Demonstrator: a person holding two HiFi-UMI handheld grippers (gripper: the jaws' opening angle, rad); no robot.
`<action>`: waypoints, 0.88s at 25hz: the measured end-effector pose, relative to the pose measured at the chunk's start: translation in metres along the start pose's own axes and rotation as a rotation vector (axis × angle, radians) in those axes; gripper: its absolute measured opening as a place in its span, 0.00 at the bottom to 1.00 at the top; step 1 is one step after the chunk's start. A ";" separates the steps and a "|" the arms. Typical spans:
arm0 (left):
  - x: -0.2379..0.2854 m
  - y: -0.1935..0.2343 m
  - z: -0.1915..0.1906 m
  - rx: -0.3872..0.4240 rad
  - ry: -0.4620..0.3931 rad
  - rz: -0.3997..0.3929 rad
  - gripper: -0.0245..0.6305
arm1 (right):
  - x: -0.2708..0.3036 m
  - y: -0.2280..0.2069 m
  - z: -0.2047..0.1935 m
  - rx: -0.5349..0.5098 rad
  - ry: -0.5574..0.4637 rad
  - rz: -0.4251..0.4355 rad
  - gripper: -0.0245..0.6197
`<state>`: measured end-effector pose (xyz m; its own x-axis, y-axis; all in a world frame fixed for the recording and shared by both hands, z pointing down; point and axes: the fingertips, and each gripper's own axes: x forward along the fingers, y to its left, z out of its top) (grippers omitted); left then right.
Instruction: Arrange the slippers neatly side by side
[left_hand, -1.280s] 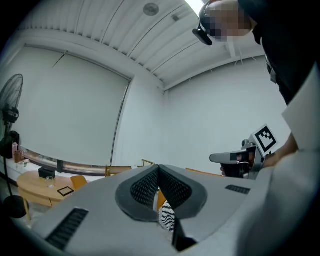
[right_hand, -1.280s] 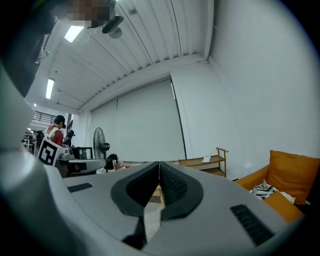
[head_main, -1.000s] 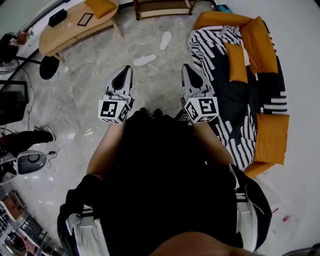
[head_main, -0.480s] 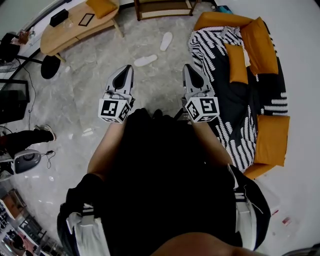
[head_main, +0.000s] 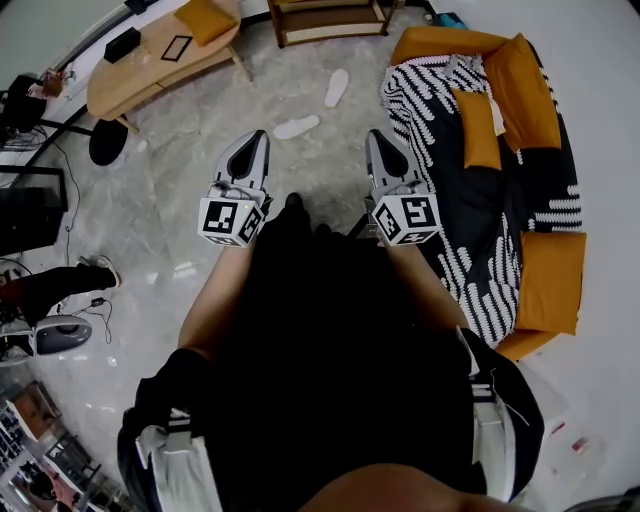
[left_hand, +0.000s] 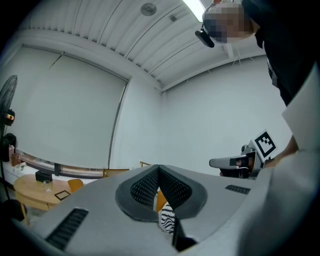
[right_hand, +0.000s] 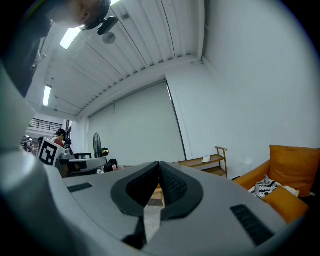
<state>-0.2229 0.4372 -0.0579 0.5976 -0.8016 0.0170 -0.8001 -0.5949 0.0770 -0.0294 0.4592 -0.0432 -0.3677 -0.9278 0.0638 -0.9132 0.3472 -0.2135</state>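
Two white slippers lie apart on the grey marble floor ahead of me: one slipper (head_main: 296, 127) lies crosswise, the other slipper (head_main: 336, 87) farther off points away. My left gripper (head_main: 253, 150) is held level at chest height, shut and empty, well short of them. My right gripper (head_main: 381, 150) is beside it, also shut with nothing between its jaws. In the left gripper view the left gripper (left_hand: 158, 168) shows its pads meeting; the right gripper (right_hand: 158, 165) looks the same in its own view.
An orange sofa (head_main: 530, 110) with a black-and-white throw (head_main: 440, 130) fills the right side. A wooden table (head_main: 150, 60) stands at the far left, a low wooden shelf (head_main: 330, 15) at the back. A fan base (head_main: 108, 142) and another person's leg (head_main: 60, 285) are at left.
The view has shifted slightly, so the floor and furniture sit a little lower and to the right. Both grippers stay shut, side by side.
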 end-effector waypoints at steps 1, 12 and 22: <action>0.002 0.001 0.000 0.001 -0.001 -0.001 0.06 | 0.002 -0.001 0.000 0.001 0.000 0.002 0.09; 0.039 0.028 -0.007 -0.026 -0.022 0.017 0.06 | 0.037 -0.021 -0.002 -0.014 0.009 0.003 0.09; 0.103 0.080 -0.005 -0.064 -0.033 0.009 0.06 | 0.108 -0.039 0.004 -0.025 0.020 0.006 0.09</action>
<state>-0.2253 0.3074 -0.0447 0.5874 -0.8091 -0.0150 -0.7999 -0.5834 0.1406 -0.0326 0.3453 -0.0318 -0.3764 -0.9228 0.0823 -0.9149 0.3562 -0.1898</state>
